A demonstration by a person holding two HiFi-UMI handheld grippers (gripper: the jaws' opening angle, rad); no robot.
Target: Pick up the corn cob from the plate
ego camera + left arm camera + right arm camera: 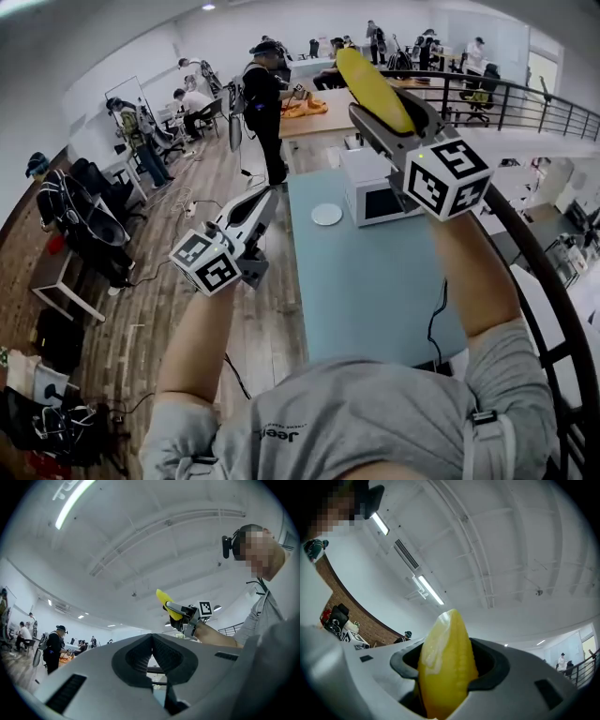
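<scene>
The yellow corn cob [373, 89] is held high above the table, tip pointing up and away, with my right gripper [389, 112] shut on it. In the right gripper view the cob [447, 663] fills the gap between the grey jaws against the ceiling. The left gripper view shows the same cob [166, 603] and right gripper [180, 613] raised to its right. My left gripper [265, 199] hovers left of the table edge with its jaws together and nothing in them [151, 653]. The small white plate [326, 214] lies bare on the pale blue table [375, 281].
A white box-like appliance [370, 187] stands behind the plate at the table's far end. A black railing [525, 103] curves along the right. A person in black [262, 103] stands on the wooden floor beyond the table; others sit at desks to the left.
</scene>
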